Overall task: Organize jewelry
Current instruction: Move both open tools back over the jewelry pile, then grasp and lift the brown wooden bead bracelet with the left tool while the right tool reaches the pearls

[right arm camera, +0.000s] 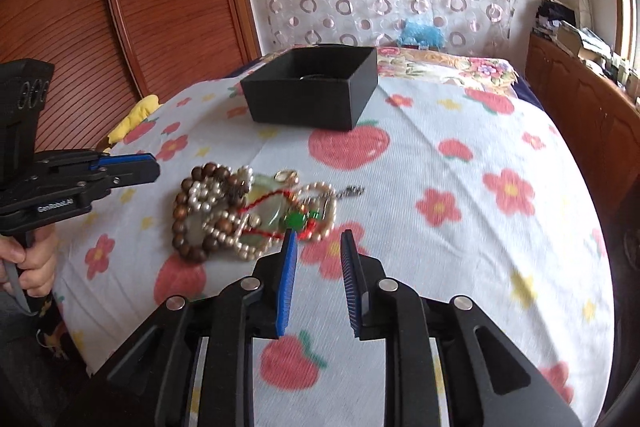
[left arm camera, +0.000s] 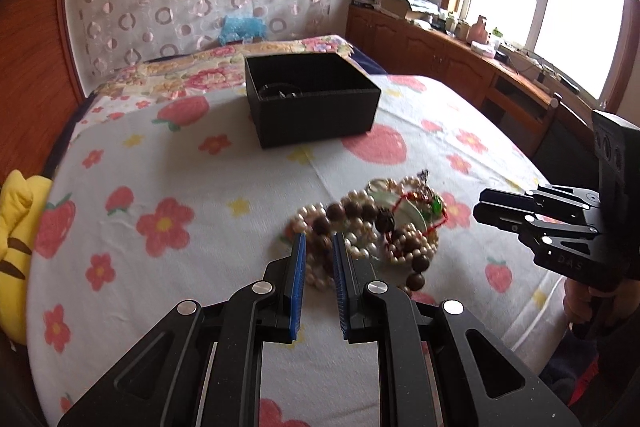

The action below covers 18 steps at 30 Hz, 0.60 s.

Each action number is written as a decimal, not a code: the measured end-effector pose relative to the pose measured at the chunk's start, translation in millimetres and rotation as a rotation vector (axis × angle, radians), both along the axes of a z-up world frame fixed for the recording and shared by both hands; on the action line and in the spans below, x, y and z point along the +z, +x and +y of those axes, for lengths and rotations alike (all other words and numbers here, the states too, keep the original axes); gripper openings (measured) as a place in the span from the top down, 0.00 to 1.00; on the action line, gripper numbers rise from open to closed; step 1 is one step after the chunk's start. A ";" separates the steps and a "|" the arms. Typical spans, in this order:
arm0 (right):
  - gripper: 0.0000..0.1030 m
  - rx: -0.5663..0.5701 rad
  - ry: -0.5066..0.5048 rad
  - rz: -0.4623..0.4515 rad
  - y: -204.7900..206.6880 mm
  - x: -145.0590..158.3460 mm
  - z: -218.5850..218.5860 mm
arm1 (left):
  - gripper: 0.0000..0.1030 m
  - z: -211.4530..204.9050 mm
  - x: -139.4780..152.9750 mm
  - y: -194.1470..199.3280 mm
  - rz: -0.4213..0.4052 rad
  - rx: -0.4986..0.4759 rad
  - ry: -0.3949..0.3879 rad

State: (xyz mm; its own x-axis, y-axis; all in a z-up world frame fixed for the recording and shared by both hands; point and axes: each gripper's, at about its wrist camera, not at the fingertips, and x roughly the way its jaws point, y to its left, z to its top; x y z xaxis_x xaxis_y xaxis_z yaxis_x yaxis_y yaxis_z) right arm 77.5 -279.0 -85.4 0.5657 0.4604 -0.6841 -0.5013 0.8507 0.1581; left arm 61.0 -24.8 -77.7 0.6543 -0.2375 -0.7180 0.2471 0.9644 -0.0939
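Judging by how things lie, the sorting has barely started: the black open box [left arm camera: 312, 99] holds only something dark and ring-like at its bottom, too dim to name, while nearly all of the jewelry still sits outside it in one tangled heap [right arm camera: 248, 211] on the strawberry-and-flower bedsheet [right arm camera: 460, 155], nearer the viewer than the box and well apart from it. What is left, then, seems to be almost everything: pulling each piece free of the knot and carrying it over to the box. The heap itself is a jumble of a dark brown wooden bead bracelet [right arm camera: 188, 215], cream pearl strands [left arm camera: 360, 239], a pale green jade-like pendant [right arm camera: 260, 219] on a red cord, a small bright green stone [right arm camera: 296, 221], and a short metal chain [right arm camera: 352, 191] trailing off the side of the heap away from the left gripper. The strands loop through one another, so lifting one will likely drag its neighbours. The left gripper [left arm camera: 320, 239] hovers at the near edge of the heap with its blue-padded jaws spread a little, pearls showing in the gap but nothing pinched. The right gripper [right arm camera: 318, 237] hangs at the heap's opposite edge, jaws parted wider and empty, its left pad just beside the green stone.
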 end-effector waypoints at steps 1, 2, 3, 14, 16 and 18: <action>0.76 -0.001 -0.004 -0.002 -2.2 -1.2 0.6 | 0.88 -0.4 -1.7 1.1 0.008 0.000 0.001; 0.76 -0.003 -0.008 -0.003 -3.8 -2.6 1.0 | 0.87 -2.2 -4.7 2.2 0.019 0.001 0.002; 0.76 -0.003 -0.008 0.000 -4.6 -4.3 1.4 | 0.87 -3.3 -6.3 3.1 0.025 0.000 0.002; 0.76 0.006 0.007 -0.014 -10.8 -7.8 2.2 | 0.76 -11.2 -20.3 18.0 0.091 0.026 0.012; 0.76 0.006 0.005 -0.022 -11.7 -7.0 3.4 | 0.76 -14.9 -18.6 20.9 0.091 0.023 0.024; 0.76 0.010 -0.004 -0.037 -14.0 -6.7 5.7 | 0.76 -18.5 -18.5 24.2 0.091 0.022 0.043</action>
State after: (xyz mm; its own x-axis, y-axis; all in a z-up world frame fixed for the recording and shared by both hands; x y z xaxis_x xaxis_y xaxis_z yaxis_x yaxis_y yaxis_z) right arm 63.5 -273.4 -92.1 0.5859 0.4632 -0.6649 -0.5151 0.8463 0.1358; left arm 85.2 -43.3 -96.1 0.5907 -0.1911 -0.7839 0.2180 0.9732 -0.0729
